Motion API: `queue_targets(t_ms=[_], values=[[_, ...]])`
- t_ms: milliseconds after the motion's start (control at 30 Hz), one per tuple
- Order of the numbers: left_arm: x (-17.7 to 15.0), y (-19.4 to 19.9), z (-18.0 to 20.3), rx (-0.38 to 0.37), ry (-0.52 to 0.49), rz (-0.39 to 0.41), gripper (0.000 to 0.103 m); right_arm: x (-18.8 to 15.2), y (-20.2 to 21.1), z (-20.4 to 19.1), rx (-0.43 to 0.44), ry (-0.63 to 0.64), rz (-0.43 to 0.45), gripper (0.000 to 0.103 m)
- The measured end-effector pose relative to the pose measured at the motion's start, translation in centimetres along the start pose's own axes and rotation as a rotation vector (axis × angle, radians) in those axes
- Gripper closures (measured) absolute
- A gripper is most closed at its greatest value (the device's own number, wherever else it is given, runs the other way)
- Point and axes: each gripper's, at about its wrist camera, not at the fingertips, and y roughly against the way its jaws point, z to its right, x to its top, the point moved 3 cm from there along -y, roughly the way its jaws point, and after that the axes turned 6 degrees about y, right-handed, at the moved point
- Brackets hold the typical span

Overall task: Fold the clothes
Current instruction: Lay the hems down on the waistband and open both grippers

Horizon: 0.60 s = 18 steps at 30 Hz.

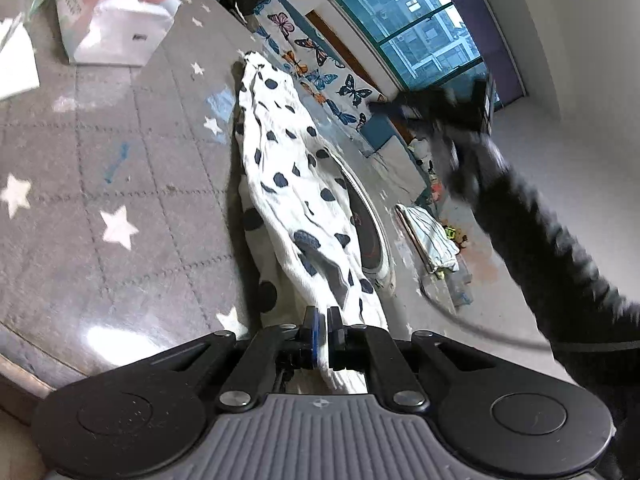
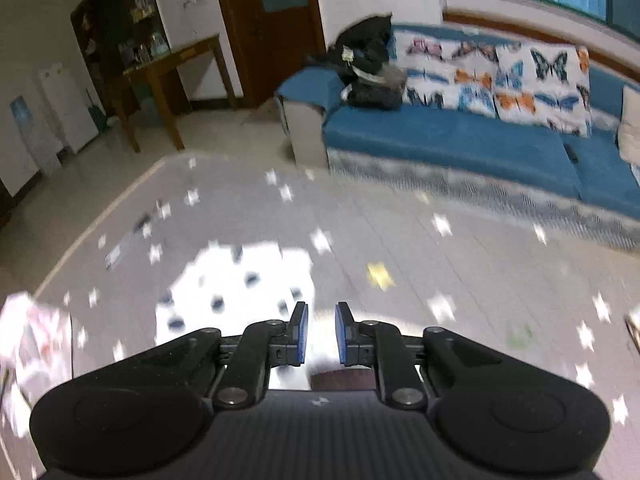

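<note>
Left wrist view showed the left tool (image 1: 322, 330) pinching an edge of the white garment with dark spots (image 1: 288, 184), its 2 pads pressed together on the cloth. From that grip the garment ran forward, away from the tool, in a long bunched strip over the gray star-patterned bench (image 1: 120, 168). A white box (image 1: 116, 20) sat at the far side of the bench, well apart from the cloth. A round scale (image 1: 370, 236) lay just beside the garment, partly under its edge. The person's dark-sleeved arm carried the right tool (image 1: 460, 136) high on the right, blurred and clear of the cloth.

Right wrist view showed the right tool (image 2: 321, 334) with its pads spread and nothing between them. The spotted garment (image 2: 240, 284) lay below and ahead-left of it on the bench, blurred. A blue sofa (image 2: 460, 140) with butterfly cushions (image 2: 496, 80) stood beyond.
</note>
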Motion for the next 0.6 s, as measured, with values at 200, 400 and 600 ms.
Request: queue_targets(t_ms=[200, 400, 600], values=[[2.1, 0.0, 1.3, 0.068, -0.085, 0.04, 0.098, -7.2, 1.3, 1.3, 0.057, -0.014, -0.078, 0.088], [4.7, -0.6, 4.1, 0.127, -0.181, 0.085, 0.098, -11.7, 1.8, 0.0, 0.159, 0.034, -0.073, 0.088], [6.4, -5.7, 8.5, 0.127, -0.281, 0.051, 0.098, -12.2, 2.0, -1.9, 0.193, 0.134, -0.016, 0.088]])
